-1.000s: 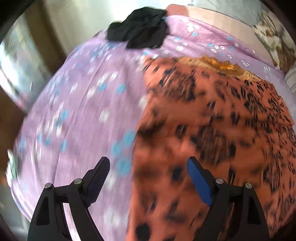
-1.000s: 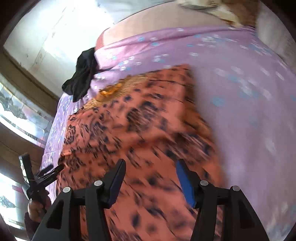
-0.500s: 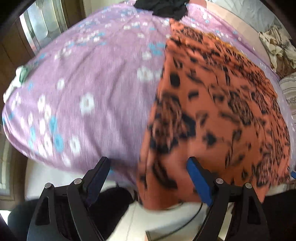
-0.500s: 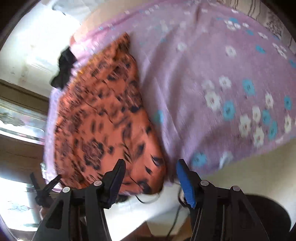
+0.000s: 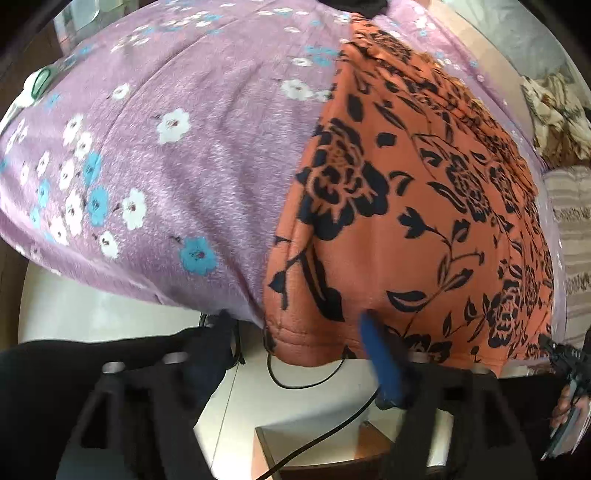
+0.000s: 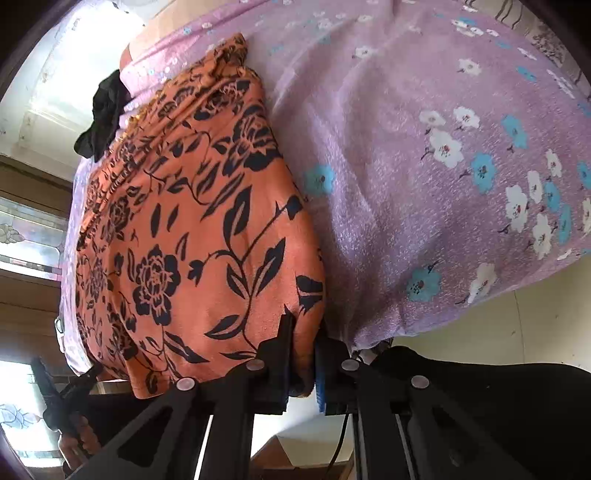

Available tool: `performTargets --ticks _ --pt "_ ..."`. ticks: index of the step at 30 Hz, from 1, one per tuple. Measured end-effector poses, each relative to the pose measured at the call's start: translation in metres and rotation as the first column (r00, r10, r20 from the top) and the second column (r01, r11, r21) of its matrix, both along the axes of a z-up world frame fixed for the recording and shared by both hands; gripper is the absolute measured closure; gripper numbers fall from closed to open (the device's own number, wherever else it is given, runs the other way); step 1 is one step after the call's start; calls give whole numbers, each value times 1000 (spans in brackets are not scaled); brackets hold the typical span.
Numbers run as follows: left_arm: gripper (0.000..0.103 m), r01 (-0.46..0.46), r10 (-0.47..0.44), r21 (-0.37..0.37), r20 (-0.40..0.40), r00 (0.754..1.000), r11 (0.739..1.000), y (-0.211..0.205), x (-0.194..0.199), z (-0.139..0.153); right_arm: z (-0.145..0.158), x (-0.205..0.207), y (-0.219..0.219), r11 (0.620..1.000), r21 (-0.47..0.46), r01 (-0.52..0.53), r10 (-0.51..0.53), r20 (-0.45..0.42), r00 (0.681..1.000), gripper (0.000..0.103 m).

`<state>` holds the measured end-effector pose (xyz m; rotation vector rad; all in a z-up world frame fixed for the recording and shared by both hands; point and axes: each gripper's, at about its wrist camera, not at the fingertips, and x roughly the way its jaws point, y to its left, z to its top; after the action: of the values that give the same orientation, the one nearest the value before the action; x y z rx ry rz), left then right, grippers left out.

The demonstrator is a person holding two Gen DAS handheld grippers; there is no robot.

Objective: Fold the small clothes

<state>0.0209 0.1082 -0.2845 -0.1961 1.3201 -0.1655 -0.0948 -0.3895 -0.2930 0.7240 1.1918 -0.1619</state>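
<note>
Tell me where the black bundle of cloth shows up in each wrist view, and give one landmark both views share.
Left wrist view: the black bundle of cloth is at the very top edge, right of centre, mostly cut off, beyond the far end of the orange flowered garment.
Right wrist view: it lies upper left, at the garment's far left corner.
Shared landmark: the orange flowered garment on the purple flowered sheet.

Orange garment (image 5: 424,206) (black roses); lilac bedsheet (image 5: 207,162), white-blue flowers.
</note>
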Motion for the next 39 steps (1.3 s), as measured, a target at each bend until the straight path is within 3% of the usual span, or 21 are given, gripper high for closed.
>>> performTargets --ticks 5,8,11,12,13,15,22,28,33,39 --pt "27 -14 14 15 35 999 1000 8 13 -6 -3 0 -4 999 44 12 -12 2 1000 92" --pt "38 -24 25 -35 29 999 999 14 15 -12 -3 4 2 999 40 -3 2 22 1000 92" --pt "66 -23 25 -55 35 999 998 22 11 -8 7 8 10 999 22 -30 28 59 998 94" --pt "87 -10 13 -63 43 999 998 25 9 -4 13 9 11 999 13 -38 37 71 997 94" --pt "95 2 1 -67 48 999 998 26 3 2 22 8 11 999 11 -41 40 97 994 94" --pt "95 29 -25 -63 66 997 998 25 3 11 37 8 8 998 46 -40 33 146 989 95" --pt "96 91 -61 -214 143 988 973 32 20 66 96 19 -12 984 173 -33 -29 346 938 95" --pt "96 114 -54 -289 210 976 950 29 59 118 120 49 -24 973 231 -23 -78 416 906 95" --pt "96 119 -49 -286 241 969 951 15 130 137 130 99 -51 964 263 26 -144 441 886 95" --pt "96 81 -19 -257 237 971 963 -19 267 136 126 204 -102 936 321 146 -288 457 842 95"
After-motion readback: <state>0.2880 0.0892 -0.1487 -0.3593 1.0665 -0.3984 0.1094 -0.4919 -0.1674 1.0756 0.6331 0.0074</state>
